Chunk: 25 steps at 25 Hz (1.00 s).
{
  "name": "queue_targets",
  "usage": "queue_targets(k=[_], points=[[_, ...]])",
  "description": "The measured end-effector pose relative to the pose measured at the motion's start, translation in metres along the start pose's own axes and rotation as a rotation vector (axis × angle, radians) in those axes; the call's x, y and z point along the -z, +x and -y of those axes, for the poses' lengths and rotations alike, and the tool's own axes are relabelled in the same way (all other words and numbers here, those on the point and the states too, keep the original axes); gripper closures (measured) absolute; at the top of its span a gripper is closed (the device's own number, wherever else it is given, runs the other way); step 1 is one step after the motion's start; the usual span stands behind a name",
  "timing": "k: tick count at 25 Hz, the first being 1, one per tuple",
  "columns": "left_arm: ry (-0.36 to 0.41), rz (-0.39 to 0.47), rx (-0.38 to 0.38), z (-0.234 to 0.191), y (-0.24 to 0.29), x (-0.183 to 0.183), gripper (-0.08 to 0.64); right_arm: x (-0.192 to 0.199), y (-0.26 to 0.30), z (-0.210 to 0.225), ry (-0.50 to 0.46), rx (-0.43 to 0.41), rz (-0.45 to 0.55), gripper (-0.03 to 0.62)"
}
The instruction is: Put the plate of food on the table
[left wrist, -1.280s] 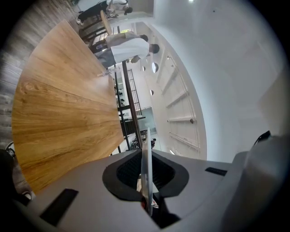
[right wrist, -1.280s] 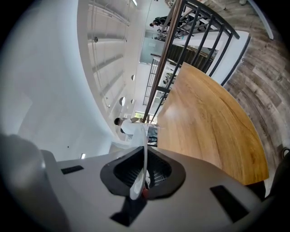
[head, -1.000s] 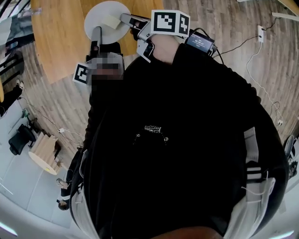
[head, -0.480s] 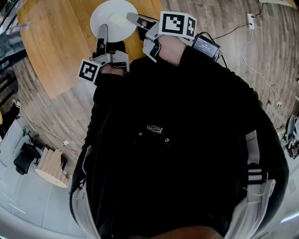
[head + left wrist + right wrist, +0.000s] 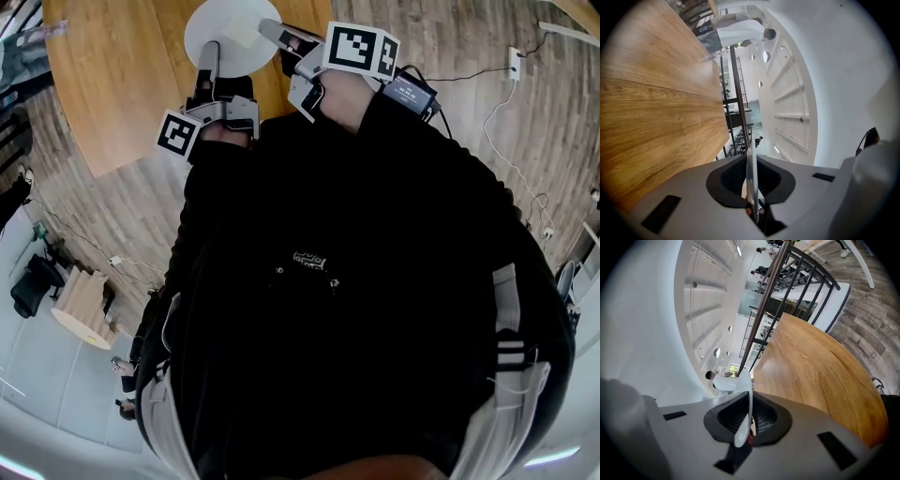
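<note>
- The plate (image 5: 220, 23) is white and round. It sits at the top of the head view, left of centre, over the near edge of the wooden tabletop (image 5: 122, 66).
- A pale piece of food (image 5: 244, 37) lies on the plate, toward its right side.
- The left hand-held gripper (image 5: 208, 61) reaches up from the lower left and meets the plate at its lower-left rim.
- The left gripper view shows the jaws nearly together, clamped on the thin plate rim. The rim stands edge-on in the middle of the lower frame.
- The right hand-held gripper (image 5: 274, 31) comes in from the right and meets the plate at its right rim, just beside the food.
- The right gripper view shows the jaws drawn close and pinching the plate's edge. The edge runs as a white sliver between the dark pads.
- The plate therefore spans between the two hand-held grippers, with one on each side of it.
- No view shows whether the underside of the plate touches the tabletop.
- In both gripper views the tabletop fills the side of the frame beyond the jaws.
- The grey-brown plank floor (image 5: 469, 103) takes up the upper right of the head view.
- A dark railing (image 5: 787, 282) crosses the top of the right gripper view.
</note>
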<state>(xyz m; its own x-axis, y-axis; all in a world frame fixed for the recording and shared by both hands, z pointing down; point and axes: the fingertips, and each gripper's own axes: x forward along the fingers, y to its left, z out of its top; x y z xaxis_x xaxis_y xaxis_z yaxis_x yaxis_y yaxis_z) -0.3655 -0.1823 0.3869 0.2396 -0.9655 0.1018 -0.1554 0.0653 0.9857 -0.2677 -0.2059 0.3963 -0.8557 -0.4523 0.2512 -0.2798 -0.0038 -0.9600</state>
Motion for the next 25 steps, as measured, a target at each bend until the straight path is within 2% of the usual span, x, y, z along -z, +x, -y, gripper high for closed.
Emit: queue_targets(k=[12,25], points=[[-0.008,0.092,-0.041,-0.022,-0.010,-0.008,0.534,0.009,0.020,0.014,-0.008,0.002,-0.095,0.563],[-0.015,0.075,-0.061,-0.051,-0.019,-0.008,0.534,0.025,0.028,0.040,0.004,0.002,-0.091,0.563]])
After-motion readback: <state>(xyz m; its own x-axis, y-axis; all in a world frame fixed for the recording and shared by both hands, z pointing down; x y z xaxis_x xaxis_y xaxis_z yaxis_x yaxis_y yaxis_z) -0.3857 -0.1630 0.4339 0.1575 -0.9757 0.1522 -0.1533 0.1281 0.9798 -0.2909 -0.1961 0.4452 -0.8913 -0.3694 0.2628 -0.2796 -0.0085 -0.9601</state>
